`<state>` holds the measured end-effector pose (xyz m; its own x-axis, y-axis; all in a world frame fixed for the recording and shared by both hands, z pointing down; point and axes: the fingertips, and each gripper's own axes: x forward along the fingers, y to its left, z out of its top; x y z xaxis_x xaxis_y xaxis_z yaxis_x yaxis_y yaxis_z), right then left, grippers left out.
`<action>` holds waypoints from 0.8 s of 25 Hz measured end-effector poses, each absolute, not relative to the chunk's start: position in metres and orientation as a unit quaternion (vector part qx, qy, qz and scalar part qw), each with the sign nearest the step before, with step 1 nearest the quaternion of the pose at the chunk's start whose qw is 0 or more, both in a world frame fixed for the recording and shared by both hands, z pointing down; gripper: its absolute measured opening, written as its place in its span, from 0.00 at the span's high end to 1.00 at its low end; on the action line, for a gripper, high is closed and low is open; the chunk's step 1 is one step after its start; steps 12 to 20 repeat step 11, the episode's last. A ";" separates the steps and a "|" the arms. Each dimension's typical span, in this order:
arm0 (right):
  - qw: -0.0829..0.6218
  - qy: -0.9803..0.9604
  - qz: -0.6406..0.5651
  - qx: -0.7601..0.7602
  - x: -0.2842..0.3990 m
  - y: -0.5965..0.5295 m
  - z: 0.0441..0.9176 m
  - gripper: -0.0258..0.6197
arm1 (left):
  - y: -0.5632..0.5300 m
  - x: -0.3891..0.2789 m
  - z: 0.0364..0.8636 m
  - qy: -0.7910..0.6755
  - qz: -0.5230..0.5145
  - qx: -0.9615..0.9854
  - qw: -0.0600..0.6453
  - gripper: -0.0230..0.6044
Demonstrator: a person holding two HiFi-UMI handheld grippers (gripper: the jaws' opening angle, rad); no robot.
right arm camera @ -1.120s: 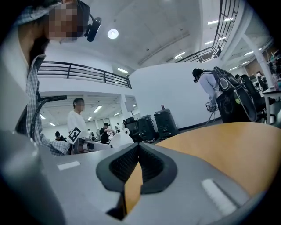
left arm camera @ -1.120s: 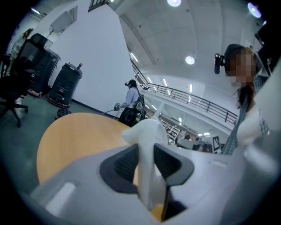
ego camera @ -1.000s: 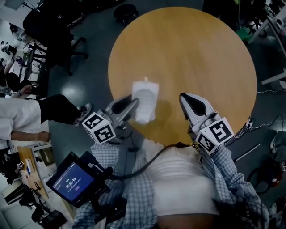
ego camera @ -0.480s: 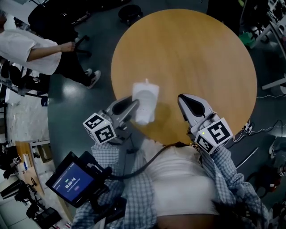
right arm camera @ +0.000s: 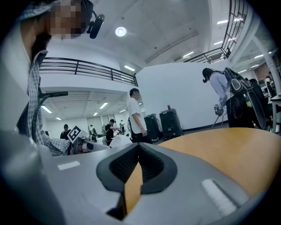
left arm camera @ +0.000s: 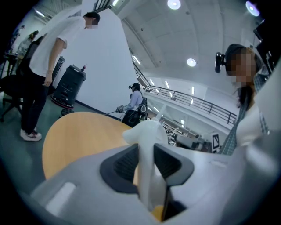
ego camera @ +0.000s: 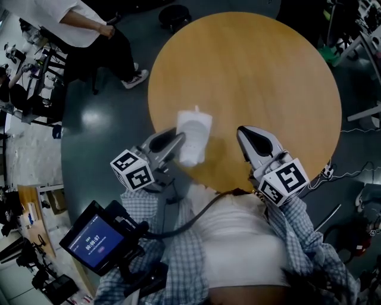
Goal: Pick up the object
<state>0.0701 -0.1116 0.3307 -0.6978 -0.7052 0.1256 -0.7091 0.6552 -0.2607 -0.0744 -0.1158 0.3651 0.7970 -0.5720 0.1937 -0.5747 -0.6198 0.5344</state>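
A flat white pouch point(ego camera: 193, 134) with a small spout at its far end hangs over the near left part of the round wooden table point(ego camera: 256, 71). My left gripper point(ego camera: 178, 138) is shut on the pouch's left edge. In the left gripper view the pouch point(left arm camera: 147, 136) stands upright, pinched between the dark pads point(left arm camera: 125, 162). My right gripper point(ego camera: 245, 132) hovers over the table's near edge, to the right of the pouch and apart from it. In the right gripper view its jaws point(right arm camera: 138, 151) are shut with nothing between them.
A person in a white shirt point(ego camera: 77, 24) stands on the floor at the upper left beside a black chair. A chair base point(ego camera: 172, 15) sits beyond the table's far edge. A handheld screen point(ego camera: 98, 241) is at the lower left. Cables point(ego camera: 333, 205) lie on the floor at the right.
The person in the white shirt has walked from the left edge to the upper left. Both grippers and the pouch have stayed where they were.
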 end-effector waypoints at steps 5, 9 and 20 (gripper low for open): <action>0.008 -0.908 0.149 0.392 0.071 -0.118 0.335 0.95 | -0.124 -0.078 0.372 -0.317 -0.001 0.901 0.296 0.78; 0.008 -0.907 0.151 0.394 0.068 -0.129 0.337 0.95 | -0.135 -0.081 0.375 -0.316 -0.001 0.900 0.300 0.78; 0.008 -0.906 0.152 0.394 0.066 -0.137 0.338 0.95 | -0.143 -0.083 0.377 -0.314 -0.005 0.901 0.299 0.78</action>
